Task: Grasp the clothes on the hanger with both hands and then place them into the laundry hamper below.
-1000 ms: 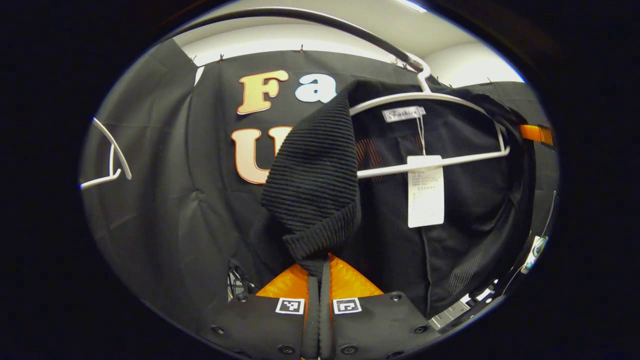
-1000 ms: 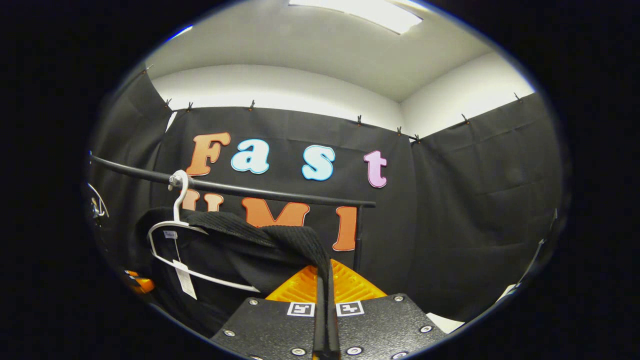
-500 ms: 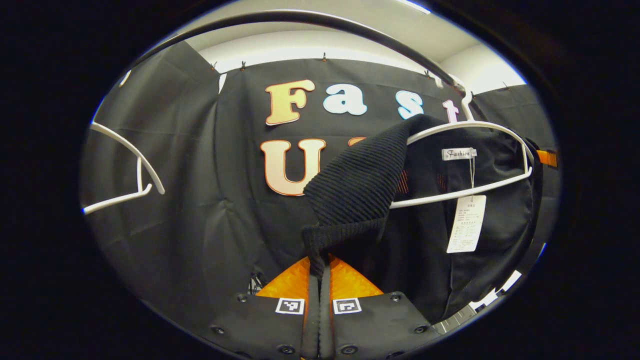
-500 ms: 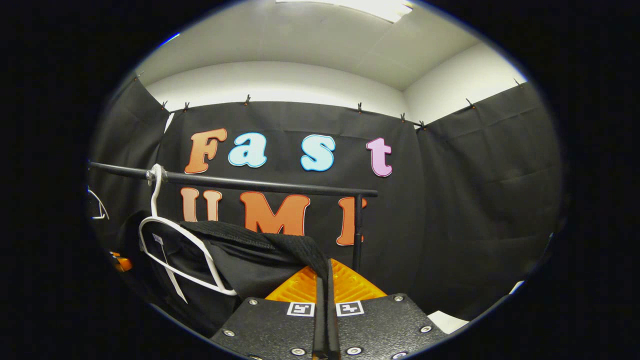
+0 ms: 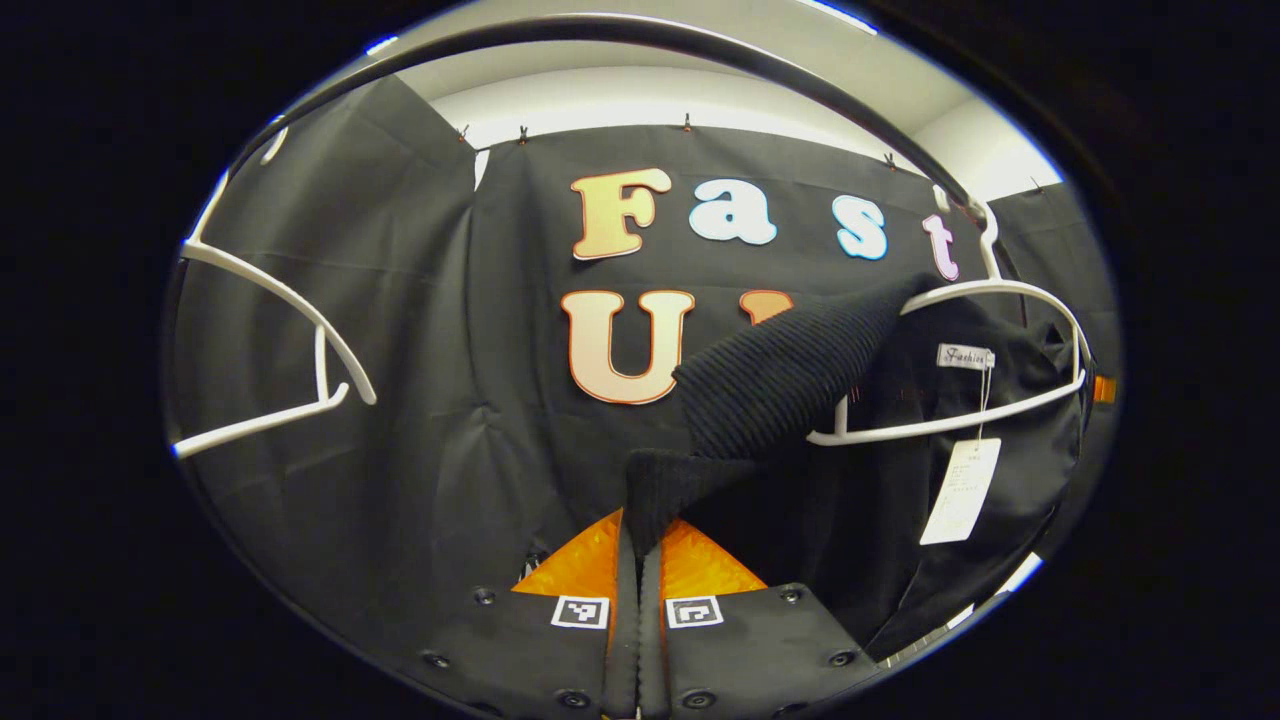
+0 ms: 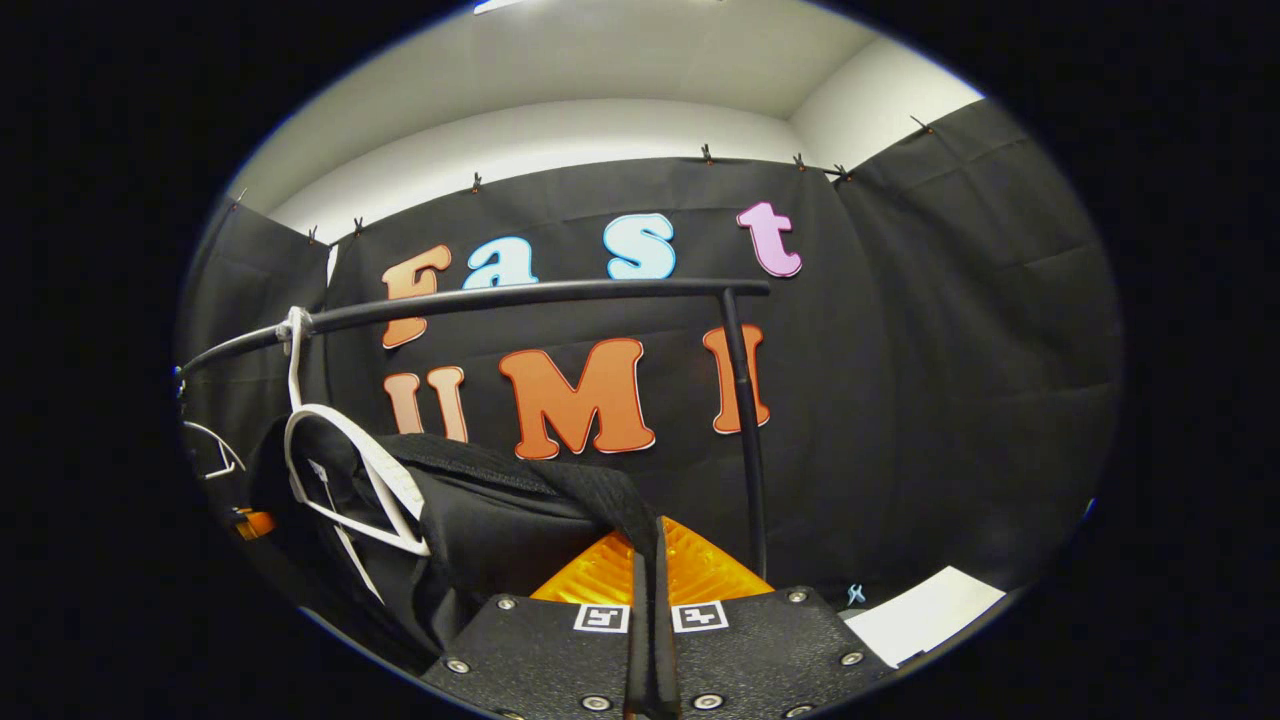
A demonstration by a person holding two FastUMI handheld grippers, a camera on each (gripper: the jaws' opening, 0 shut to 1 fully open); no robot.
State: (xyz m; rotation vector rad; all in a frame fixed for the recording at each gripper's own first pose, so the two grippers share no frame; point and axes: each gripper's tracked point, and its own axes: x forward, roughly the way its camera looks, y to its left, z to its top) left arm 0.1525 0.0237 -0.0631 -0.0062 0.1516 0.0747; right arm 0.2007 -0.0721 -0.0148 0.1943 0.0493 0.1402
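One black garment (image 5: 790,380) is in play, and two grippers have hold of it. In the left gripper view the left gripper (image 5: 638,540) has its fingers pressed together on a ribbed knit edge of the garment, which rises up and to the right from the fingertips toward a white hanger (image 5: 1000,300). In the right gripper view the right gripper (image 6: 648,560) is likewise closed tight on another ribbed black band of the same garment (image 6: 500,510), with no gap between the fingers beyond the cloth pinched there.

Two white hangers show in the left gripper view. One carries the garment at the right; the other hanger (image 5: 290,330) hangs bare at the left, well apart from the first. Both hook onto one black rail (image 5: 620,30) that arcs across the top. In the right gripper view the same rail (image 6: 520,296) runs level to one upright black post (image 6: 745,430), and the loaded hanger (image 6: 350,470) hooks over it at the left end. The garment is partly pulled off this hanger: its knit band stretches away from the hanger's shoulder to the right gripper, while the rest of the cloth sags under the hanger bar.

One white paper tag (image 5: 960,490) dangles on a string from the neck label (image 5: 965,356) inside the garment. One white sheet (image 6: 925,615) lies low at the right in the right gripper view.
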